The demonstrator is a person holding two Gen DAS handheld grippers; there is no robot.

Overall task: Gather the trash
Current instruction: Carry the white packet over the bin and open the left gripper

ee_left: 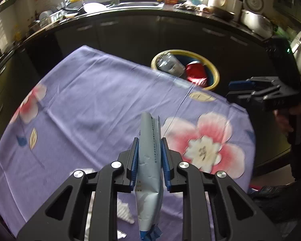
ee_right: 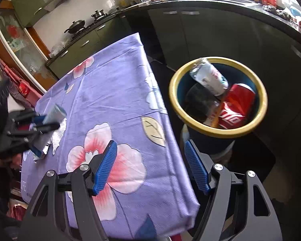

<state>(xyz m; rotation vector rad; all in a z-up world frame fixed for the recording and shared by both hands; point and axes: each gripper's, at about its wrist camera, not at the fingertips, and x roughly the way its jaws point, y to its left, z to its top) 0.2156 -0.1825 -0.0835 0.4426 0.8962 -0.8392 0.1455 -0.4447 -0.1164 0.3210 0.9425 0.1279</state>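
Trash: a flattened carton (ee_left: 149, 160) is pinched in the left gripper (ee_left: 149, 146), probably bound for the bin (ee_left: 214, 84). Right gripper (ee_right: 150, 166) hangs open and empty by the table's (ee_right: 110, 92) edge.

crumpled pale-blue wrapper (ee_left: 149, 168) — pinched upright

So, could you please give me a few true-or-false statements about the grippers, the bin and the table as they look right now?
1. The left gripper is shut on a flattened light-blue carton. True.
2. The right gripper holds a red can. False: its jaws stand open with nothing between them.
3. The bin with the yellow rim is empty. False: it holds a clear plastic bottle and a red can.
4. The table is covered with a purple flowered cloth. True.
5. The bin stands on the table. False: it stands on the floor beyond the table's edge.
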